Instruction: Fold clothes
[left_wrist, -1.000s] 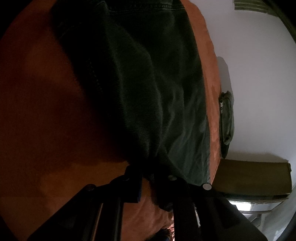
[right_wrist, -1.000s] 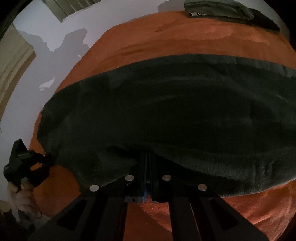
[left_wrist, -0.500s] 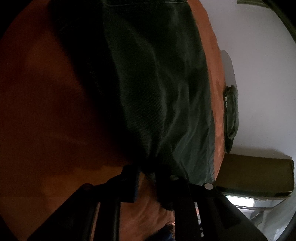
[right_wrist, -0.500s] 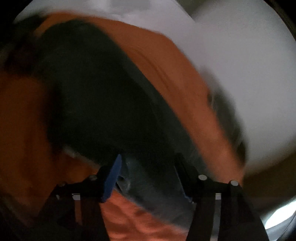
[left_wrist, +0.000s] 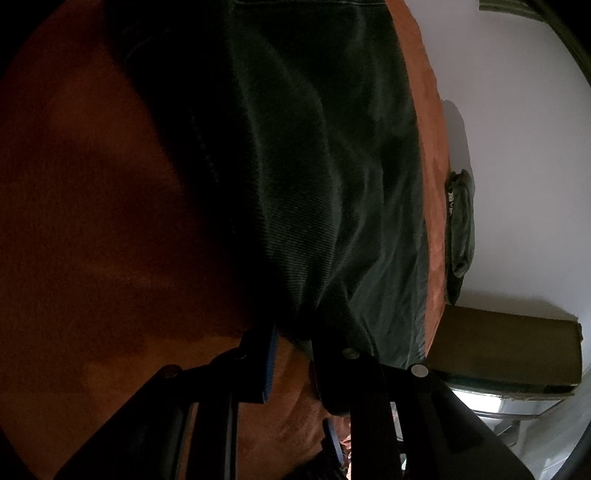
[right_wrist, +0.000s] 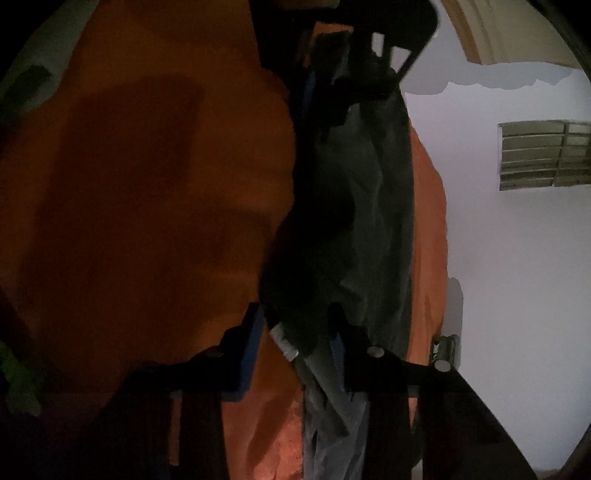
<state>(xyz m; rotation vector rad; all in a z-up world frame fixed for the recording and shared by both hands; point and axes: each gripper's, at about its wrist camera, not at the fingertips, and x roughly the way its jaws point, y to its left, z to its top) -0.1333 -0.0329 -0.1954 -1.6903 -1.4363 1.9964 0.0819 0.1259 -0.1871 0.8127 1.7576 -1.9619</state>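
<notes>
A dark green garment (left_wrist: 325, 177) is seen stretched over an orange-covered surface (left_wrist: 92, 221), which cannot be told for a bed or a padded counter. Its long axis runs away from the left gripper (left_wrist: 291, 354) toward the far edge, close along the right-hand edge where the white wall (left_wrist: 517, 184) begins.

The near end of the cloth is gathered between the fingers of the left gripper. The blue-padded finger (left_wrist: 269, 365) is seen standing off from the cloth on one side, so a firm clamp cannot be confirmed; the fingers look partly apart with cloth between them.

In the right wrist view the garment (right_wrist: 369, 221) is seen bunched and narrow, and the right gripper (right_wrist: 295, 325) stands with its fingers apart around the near end, grey cloth trailing between them. The left gripper (right_wrist: 354, 48) shows at the far end, so the cloth is spanned end to end between the two.

A second folded green garment (left_wrist: 461, 221) lies at the right-hand edge. The fold is judged to turn on bringing one held end along the long axis toward the other.
</notes>
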